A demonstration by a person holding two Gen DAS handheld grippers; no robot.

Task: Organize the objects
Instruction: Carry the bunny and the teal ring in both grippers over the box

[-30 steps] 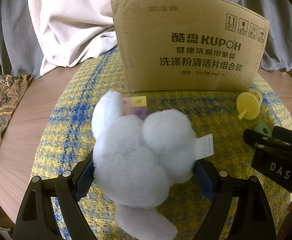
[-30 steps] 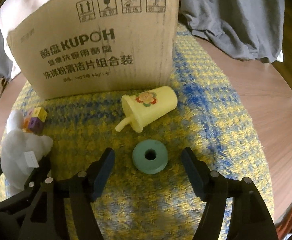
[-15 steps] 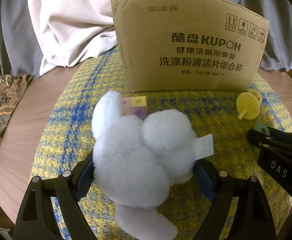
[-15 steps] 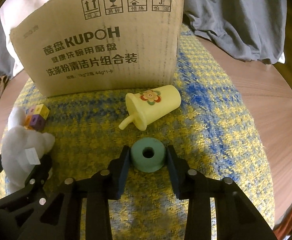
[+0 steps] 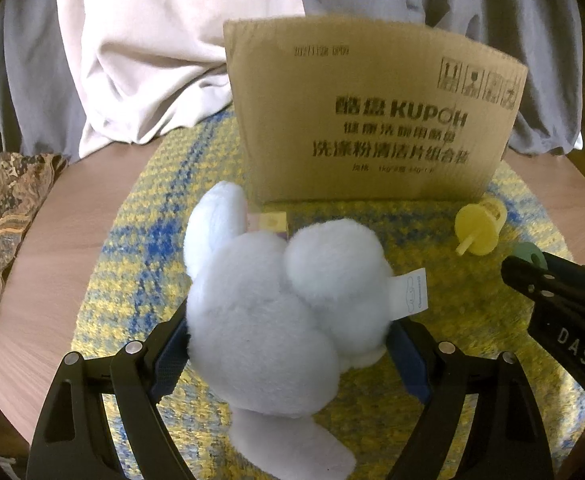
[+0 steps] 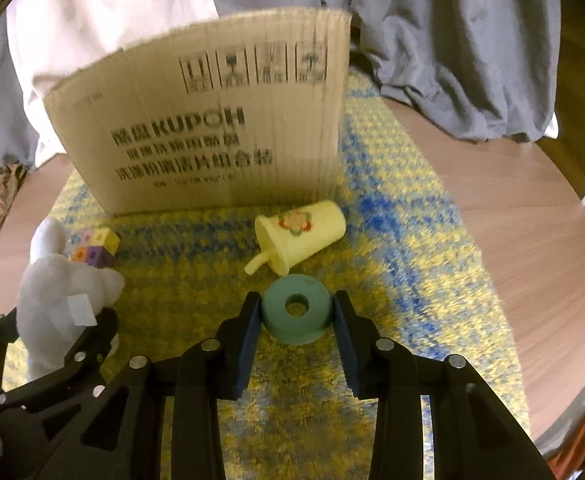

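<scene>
Round wooden table point(image 6: 532, 240) with a yellow-and-blue woven mat point(image 6: 412, 248) on it, and grey and cream cloth point(image 5: 152, 60) piling up behind everything.

Right gripper point(image 6: 296, 316) is clamping down on a green ring point(image 6: 295, 312), one blue pad pressing each side, with the ring's hole facing up toward the camera. Left gripper point(image 5: 288, 344) is squeezing a white plush toy point(image 5: 276, 312) between its pads, and the toy's paper tag is sticking out to the right. From the right wrist view the plush is sitting off to the left of the ring, well apart.

Just past the ring, a yellow toy cup point(image 6: 300, 236) with a flower on it is lying on its side, straw pointing out toward the front left. Some colored cubes point(image 6: 96, 248) are sitting just behind the plush. Behind all that, a cardboard box point(image 5: 372, 120) printed KUPOH is standing upright on the mat, right up near the cup and cubes.
</scene>
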